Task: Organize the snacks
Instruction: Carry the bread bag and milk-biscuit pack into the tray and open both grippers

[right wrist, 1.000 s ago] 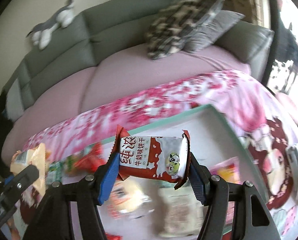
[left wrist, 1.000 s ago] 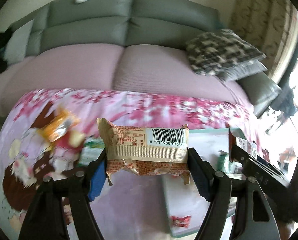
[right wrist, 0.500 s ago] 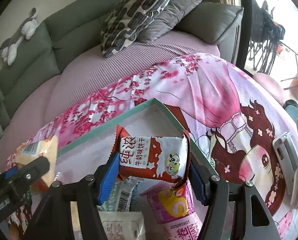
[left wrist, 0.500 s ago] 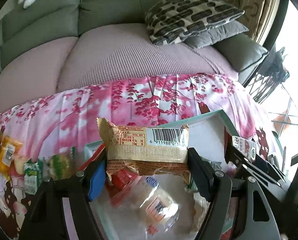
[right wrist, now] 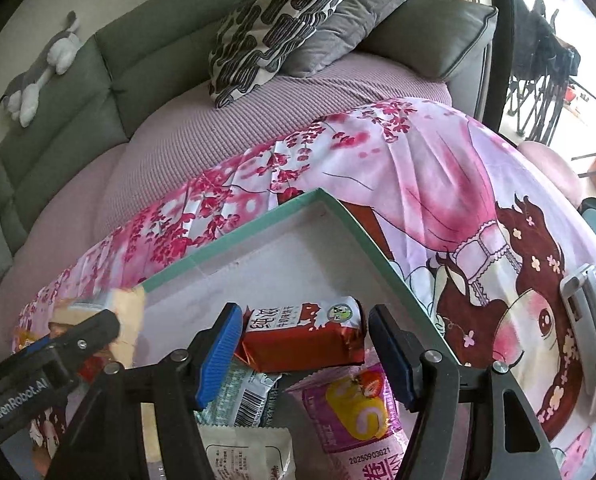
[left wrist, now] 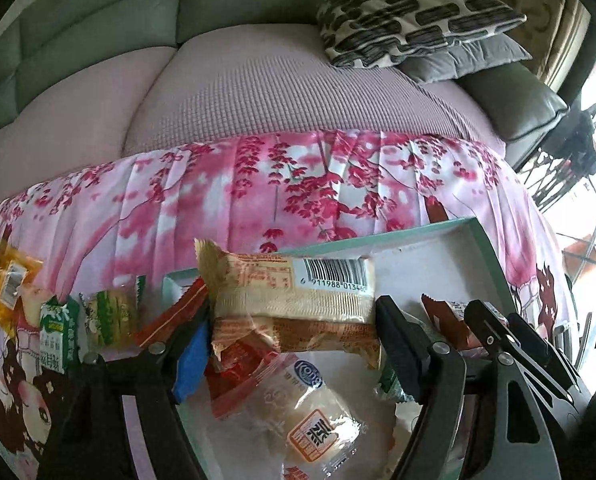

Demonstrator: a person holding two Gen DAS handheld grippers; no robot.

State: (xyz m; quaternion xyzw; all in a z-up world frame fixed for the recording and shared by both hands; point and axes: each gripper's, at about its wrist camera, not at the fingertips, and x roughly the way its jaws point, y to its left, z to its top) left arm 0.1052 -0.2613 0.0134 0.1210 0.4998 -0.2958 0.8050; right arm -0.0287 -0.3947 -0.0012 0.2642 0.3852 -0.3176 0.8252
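Observation:
My left gripper (left wrist: 293,336) is shut on a tan snack pack with a barcode (left wrist: 293,300), held over the left part of a green-rimmed white box (left wrist: 494,256). My right gripper (right wrist: 306,354) is open above the box (right wrist: 257,232). A red and white milk-biscuit pack (right wrist: 306,334) lies between its jaws, on other snacks in the box. The left gripper and its tan pack show at the left of the right wrist view (right wrist: 125,320). The right gripper shows at the right of the left wrist view (left wrist: 498,344).
The box holds a clear bun pack (left wrist: 306,412), a pink pack (right wrist: 358,412), a striped pack (right wrist: 245,396) and a white pack (right wrist: 245,456). Green (left wrist: 57,340) and orange snacks (left wrist: 7,284) lie on the pink cloth (left wrist: 298,184) at left. A sofa with pillows (right wrist: 281,20) stands behind.
Both grippers moved right over the box and lowered. My right gripper opened and the red and white pack dropped onto the snacks in the box. My left gripper kept its tan pack.

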